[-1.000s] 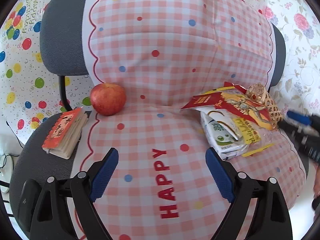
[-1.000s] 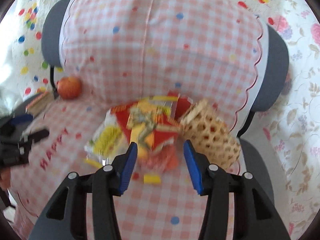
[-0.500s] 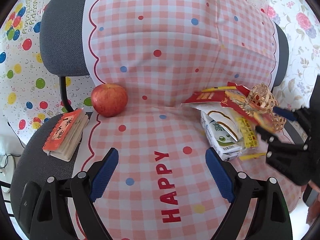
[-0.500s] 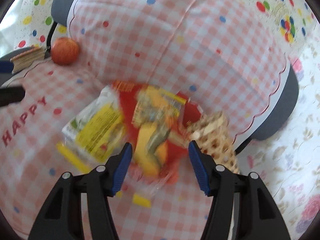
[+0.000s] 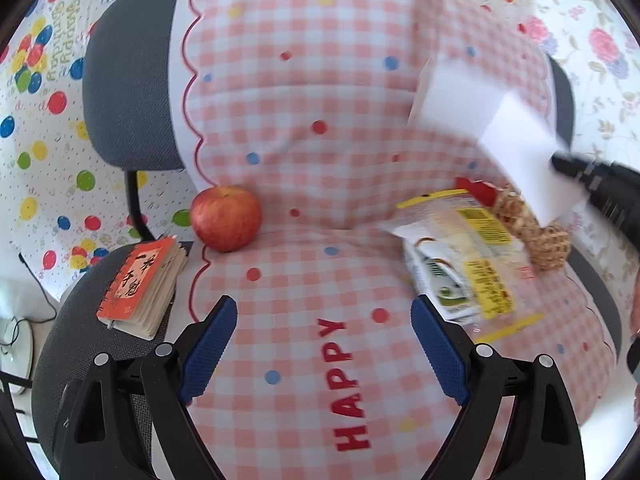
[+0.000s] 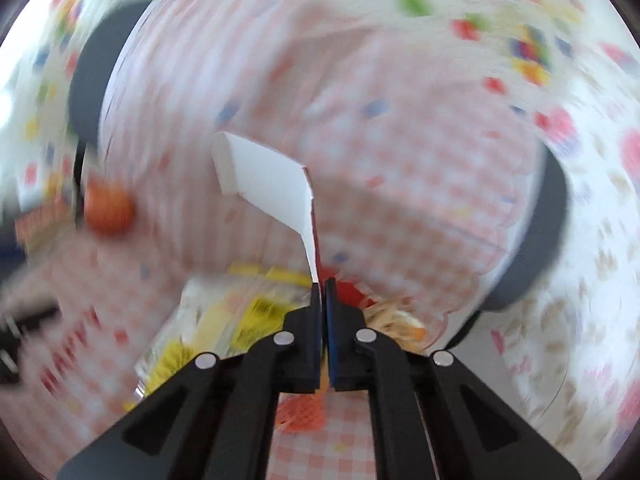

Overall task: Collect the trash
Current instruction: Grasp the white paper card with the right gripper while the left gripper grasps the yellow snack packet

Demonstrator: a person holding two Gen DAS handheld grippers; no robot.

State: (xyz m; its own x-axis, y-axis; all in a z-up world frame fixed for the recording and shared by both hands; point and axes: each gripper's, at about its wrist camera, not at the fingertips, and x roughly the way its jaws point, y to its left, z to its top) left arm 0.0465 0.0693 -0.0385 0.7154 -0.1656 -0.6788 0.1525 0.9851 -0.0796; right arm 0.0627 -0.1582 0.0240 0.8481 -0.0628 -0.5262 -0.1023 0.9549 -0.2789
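jaws of the right gripper are seen pressed together on the lower edge of a flattened paper carton, white inside and red outside, which is held raised above the checked cloth covering the chair. jaws of the left gripper are spread wide over the word "happy", with nothing between them. beyond, a crumpled plastic wrapper lies on the seat just beside a woven ball; an apple and a small notebook sit well apart at the other side. the carton is judged light, thin and easily bent, so an edge pinch should suffice; the wrapper is judged limp and slippery, best taken at a crimped end.
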